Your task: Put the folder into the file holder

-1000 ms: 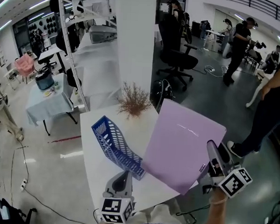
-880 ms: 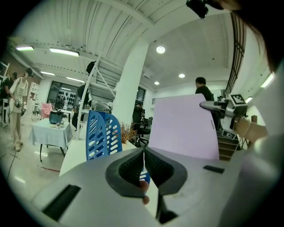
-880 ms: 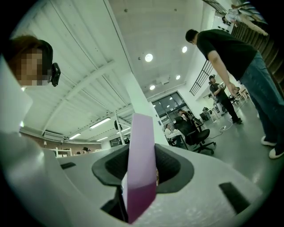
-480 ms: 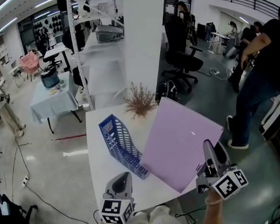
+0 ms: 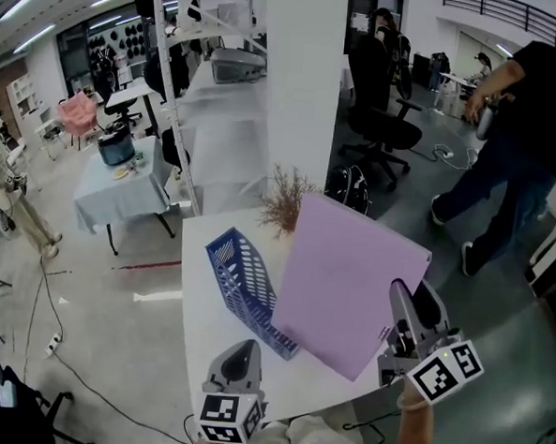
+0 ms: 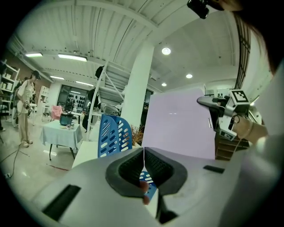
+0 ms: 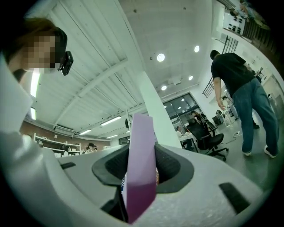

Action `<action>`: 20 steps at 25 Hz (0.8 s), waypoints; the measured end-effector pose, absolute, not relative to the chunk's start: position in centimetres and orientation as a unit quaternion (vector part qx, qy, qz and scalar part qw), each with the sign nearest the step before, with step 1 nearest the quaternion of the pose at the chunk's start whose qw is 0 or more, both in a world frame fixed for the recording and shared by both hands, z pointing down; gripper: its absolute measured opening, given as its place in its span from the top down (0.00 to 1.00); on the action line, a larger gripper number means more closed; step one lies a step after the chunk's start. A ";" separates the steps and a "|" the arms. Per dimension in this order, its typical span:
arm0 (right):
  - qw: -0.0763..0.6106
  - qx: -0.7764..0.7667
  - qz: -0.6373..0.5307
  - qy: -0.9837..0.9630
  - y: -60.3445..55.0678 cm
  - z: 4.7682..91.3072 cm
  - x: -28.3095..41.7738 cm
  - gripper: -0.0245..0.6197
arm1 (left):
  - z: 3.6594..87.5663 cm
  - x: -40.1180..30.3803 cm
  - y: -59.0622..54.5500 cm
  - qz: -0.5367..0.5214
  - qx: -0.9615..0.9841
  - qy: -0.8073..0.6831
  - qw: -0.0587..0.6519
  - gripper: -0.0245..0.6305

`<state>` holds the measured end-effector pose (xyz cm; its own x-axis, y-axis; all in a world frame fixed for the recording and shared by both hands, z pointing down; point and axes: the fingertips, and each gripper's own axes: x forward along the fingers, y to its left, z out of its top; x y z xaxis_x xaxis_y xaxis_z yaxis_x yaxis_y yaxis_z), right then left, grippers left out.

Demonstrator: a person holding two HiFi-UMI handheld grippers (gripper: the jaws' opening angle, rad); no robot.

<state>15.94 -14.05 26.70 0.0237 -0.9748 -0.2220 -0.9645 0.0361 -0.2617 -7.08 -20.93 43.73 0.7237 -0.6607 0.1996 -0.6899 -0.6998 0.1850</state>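
Lilac folder (image 5: 344, 286): plain, flat, tilted, clamped in right gripper (image 5: 397, 299).

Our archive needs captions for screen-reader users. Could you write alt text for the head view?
The right gripper is shut on the edge of a lilac folder, tilted up over a white table, beside a blue file holder. The left gripper, shut and empty, is at the table's near edge; a dried plant stands at the far edge.
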 end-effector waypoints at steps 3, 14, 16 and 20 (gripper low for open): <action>0.170 -0.685 -0.013 0.709 -14.8 26.7 15.4 0.71 | 43.8 -7.1 -21.2 0.065 0.916 -0.374 0.128 0.96; 0.162 -0.664 0.019 0.730 -16.9 26.0 13.0 0.71 | 43.9 -8.0 -22.4 0.055 0.900 -0.417 0.114 0.96; 0.159 -0.662 0.026 0.732 -17.2 25.8 12.5 0.71 | 44.0 -8.2 -22.4 0.056 0.898 -0.421 0.117 0.95; 0.151 -0.661 0.043 0.734 -17.4 25.3 11.8 0.71 | 43.7 -8.0 -21.9 0.057 0.896 -0.423 0.121 0.95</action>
